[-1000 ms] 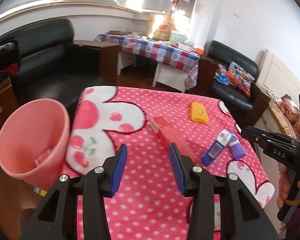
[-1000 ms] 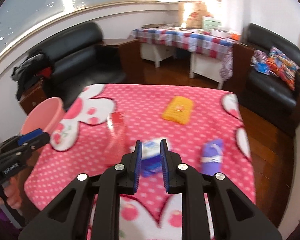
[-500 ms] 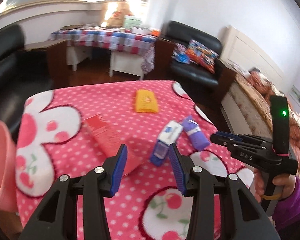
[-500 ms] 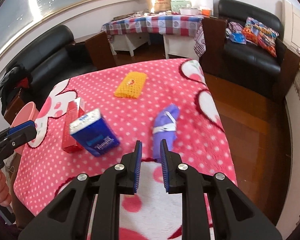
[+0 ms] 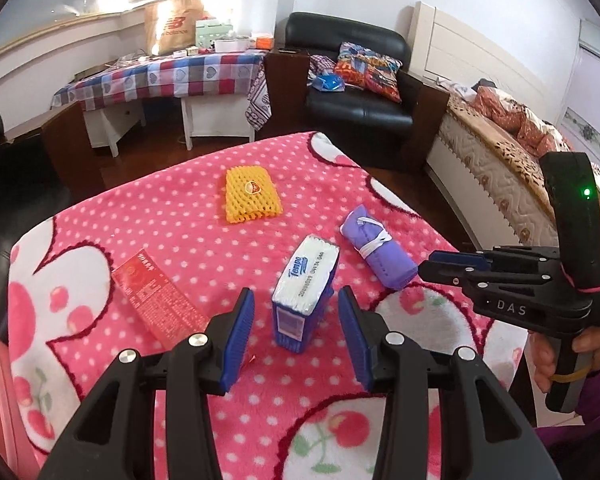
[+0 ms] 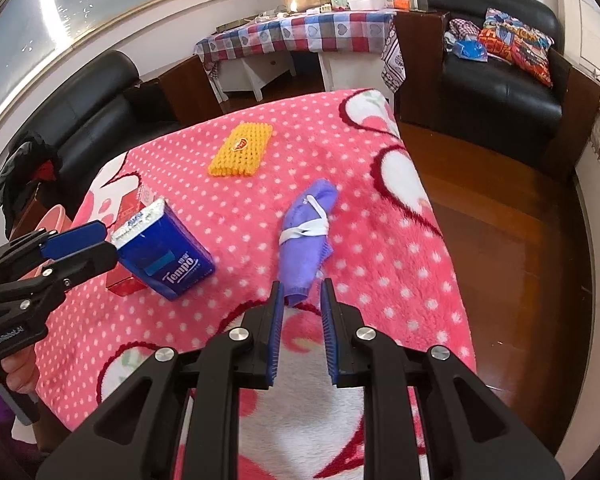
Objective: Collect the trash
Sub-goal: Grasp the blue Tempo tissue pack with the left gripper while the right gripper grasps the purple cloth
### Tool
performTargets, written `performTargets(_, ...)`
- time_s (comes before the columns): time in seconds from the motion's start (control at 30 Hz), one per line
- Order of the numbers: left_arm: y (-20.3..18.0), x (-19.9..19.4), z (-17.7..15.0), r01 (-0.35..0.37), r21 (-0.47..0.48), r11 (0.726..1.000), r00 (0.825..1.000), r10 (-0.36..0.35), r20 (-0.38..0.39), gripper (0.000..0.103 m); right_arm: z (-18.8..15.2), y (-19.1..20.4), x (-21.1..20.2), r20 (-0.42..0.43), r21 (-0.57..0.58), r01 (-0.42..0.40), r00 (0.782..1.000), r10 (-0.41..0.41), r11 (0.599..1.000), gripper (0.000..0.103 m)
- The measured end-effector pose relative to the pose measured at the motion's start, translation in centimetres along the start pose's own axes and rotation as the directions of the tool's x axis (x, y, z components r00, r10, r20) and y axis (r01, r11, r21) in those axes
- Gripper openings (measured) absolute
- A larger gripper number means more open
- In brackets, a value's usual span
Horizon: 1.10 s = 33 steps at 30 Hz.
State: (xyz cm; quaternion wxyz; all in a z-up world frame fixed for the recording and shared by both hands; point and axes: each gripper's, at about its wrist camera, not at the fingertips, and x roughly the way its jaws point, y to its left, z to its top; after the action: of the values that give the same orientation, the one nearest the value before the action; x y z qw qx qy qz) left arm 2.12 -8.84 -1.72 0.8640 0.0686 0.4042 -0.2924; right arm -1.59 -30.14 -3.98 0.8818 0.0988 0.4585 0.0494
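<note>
- Living room with black sofas, a checked table at 12 o'clock, and up front a pink polka-dot blanket (image 5: 172, 216) carrying 4 bits of trash.
- Left gripper (image 5: 296, 336) spread wide, nothing held, pads apart from the tissue pack (image 5: 306, 280) framed between them.
- Tissue pack dead ahead of the left gripper, at 12 o'clock, long axis running from 6 toward 1 o'clock in the left wrist view, white open end pointing away.
- Right gripper (image 6: 300, 320) open only a narrow gap, empty, tips just short of the purple roll (image 6: 306, 236).
- Purple roll tied with a white band, long axis from 6 toward 1 o'clock in the right wrist view, near end poking between the tips without touching.
- Red packet (image 5: 156, 300) lying flat at 10 o'clock from the left gripper, yellow foam net (image 5: 252, 196) farther off at 12.
- Left gripper clearly nearer the tissue pack, right gripper nearer the purple roll.
- Likely next: straight push forward and a squeeze across each short side.
- Pink bin edge (image 6: 54, 216) peeking at 9 o'clock in the right view, just off the blanket.
</note>
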Motion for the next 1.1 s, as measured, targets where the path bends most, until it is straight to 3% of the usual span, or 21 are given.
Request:
performTargets(0.2,0.0,0.9,-0.2,0.011,-0.001,1.0,1.0,-0.011,0.004,0.042,-0.3,-0.5,0.7,-0.023,0.024,-0.008,1.0,0.009,1.0,0.019)
performTargets(0.3,0.0,1.0,-0.4,0.01,0.003,1.0,1.0,-0.01,0.006,0.027,-0.4,-0.5,1.0,-0.031,0.035,-0.021,0.999,0.022,0.999,0.019)
performTargets(0.4,0.2,0.8,-0.6,0.013,-0.016,1.0,1.0,-0.013,0.017,0.025,-0.3,-0.4,1.2,-0.034,0.045,-0.035,0.999,0.036,0.998,0.019)
performTargets(0.67,1.0,-1.3,-1.0,0.04,-0.09,0.995,0.997,-0.035,0.062,0.024,0.0,0.1,1.6,-0.026,0.06,-0.038,0.999,0.04,0.997,0.019)
performTargets(1.1,1.5,-4.4,-2.1,0.017,-0.145,0.989,0.994,-0.001,0.105,0.024,-0.2,0.4,1.8,0.017,0.077,-0.016,1.0,0.015,0.997,0.014)
